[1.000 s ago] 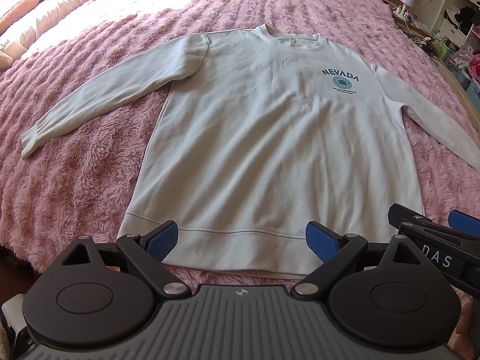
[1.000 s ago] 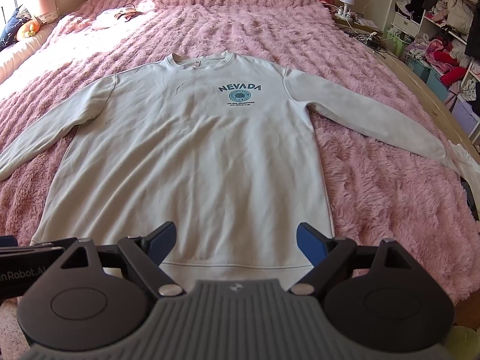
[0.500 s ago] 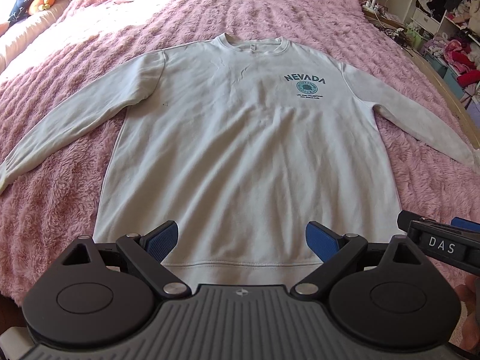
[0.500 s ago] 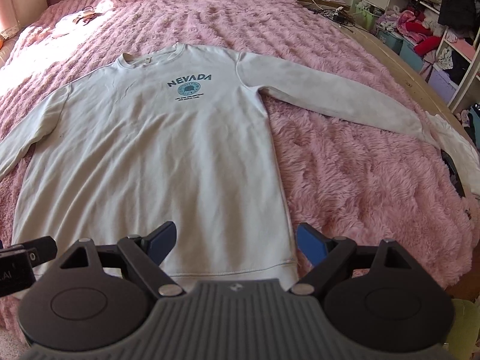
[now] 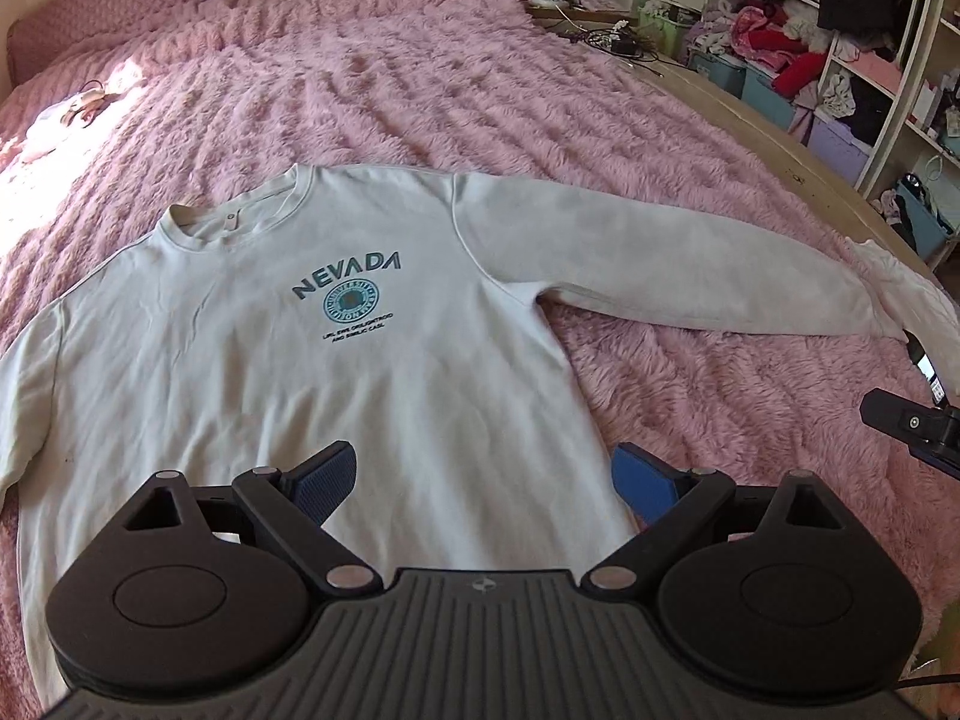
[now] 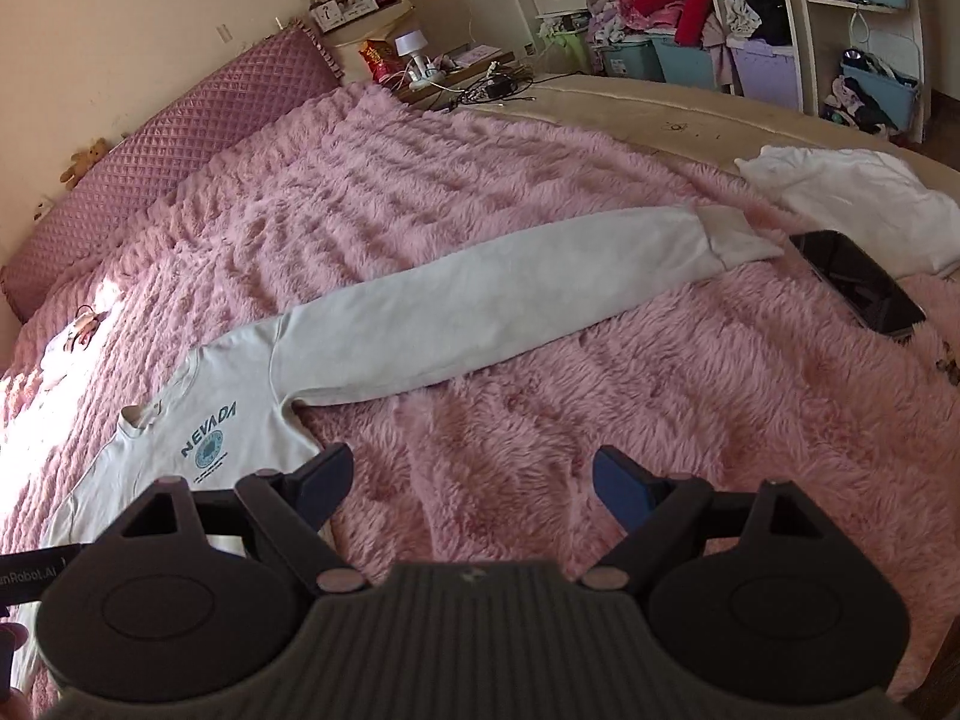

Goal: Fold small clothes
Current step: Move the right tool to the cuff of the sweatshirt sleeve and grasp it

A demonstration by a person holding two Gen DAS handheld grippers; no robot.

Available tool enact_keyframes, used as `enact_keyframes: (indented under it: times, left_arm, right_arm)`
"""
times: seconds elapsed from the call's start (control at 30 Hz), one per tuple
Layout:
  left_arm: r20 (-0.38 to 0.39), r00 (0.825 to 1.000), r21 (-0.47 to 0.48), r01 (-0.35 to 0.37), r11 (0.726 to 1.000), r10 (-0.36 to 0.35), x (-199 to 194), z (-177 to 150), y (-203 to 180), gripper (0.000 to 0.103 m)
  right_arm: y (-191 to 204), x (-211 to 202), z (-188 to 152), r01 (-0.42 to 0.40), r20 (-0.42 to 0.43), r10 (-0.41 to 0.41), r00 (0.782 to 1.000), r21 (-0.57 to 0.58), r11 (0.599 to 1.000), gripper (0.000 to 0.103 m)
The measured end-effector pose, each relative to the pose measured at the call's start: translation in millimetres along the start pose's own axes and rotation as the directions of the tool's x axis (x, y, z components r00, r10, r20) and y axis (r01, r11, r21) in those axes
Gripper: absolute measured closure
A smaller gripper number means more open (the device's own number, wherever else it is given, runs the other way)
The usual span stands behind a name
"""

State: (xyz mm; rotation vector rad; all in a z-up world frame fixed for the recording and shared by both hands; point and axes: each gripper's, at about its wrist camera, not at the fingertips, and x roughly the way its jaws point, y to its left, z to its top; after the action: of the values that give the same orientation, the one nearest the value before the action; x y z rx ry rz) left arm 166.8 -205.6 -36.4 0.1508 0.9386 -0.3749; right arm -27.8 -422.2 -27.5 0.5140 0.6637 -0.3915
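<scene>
Left gripper (image 5: pixel 483 483) spread wide and empty, poised low above the lower body of the white NEVADA sweatshirt (image 5: pixel 336 372), angled toward its chest print. Right gripper (image 6: pixel 471 483) likewise splayed, grasping nothing, held over bare pink plush blanket (image 6: pixel 540 408) just beside the sweatshirt's side seam, pointed toward the outstretched sleeve (image 6: pixel 492 306). Sweatshirt lying flat, front up, on the blanket. Beyond the sleeve cuff, a dark phone (image 6: pixel 858 282) and a white cloth (image 6: pixel 852 204) near the bed edge. Cluttered shelves (image 6: pixel 750 6) further off.
</scene>
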Motion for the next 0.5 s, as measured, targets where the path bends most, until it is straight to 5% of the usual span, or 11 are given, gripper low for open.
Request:
enact_keyframes:
  times: [0.13,0.2,0.33,0.5]
  left_arm:
    - [0.022,0.999,0.031,0.033,0.999,-0.034,37.4,26.3,-19.7,0.000]
    - [0.025,0.999,0.037,0.044,0.998,-0.045,60.4,41.5,-27.9,0.000]
    - [-0.033,0.999,0.035,0.029,0.999,-0.028,104.3,62.1,-38.2,0.000]
    - [-0.083,0.996,0.019,0.035,0.999,-0.034,142.6,72.4,-48.1,0.000]
  right_arm:
    - [-35.6,24.0,33.4,0.151,0.172,-0.142,0.975,-0.039,0.988,0.020]
    - [-57.6,38.2,47.8,0.141,0.202,-0.142,0.969,0.020,0.990,0.020]
    - [-110.3,78.3,72.1,0.105,0.145,-0.139,0.980,0.216,0.971,0.020]
    - [-132.5,115.9,75.2,0.126,0.163,-0.181,0.970,0.302,0.945,0.020]
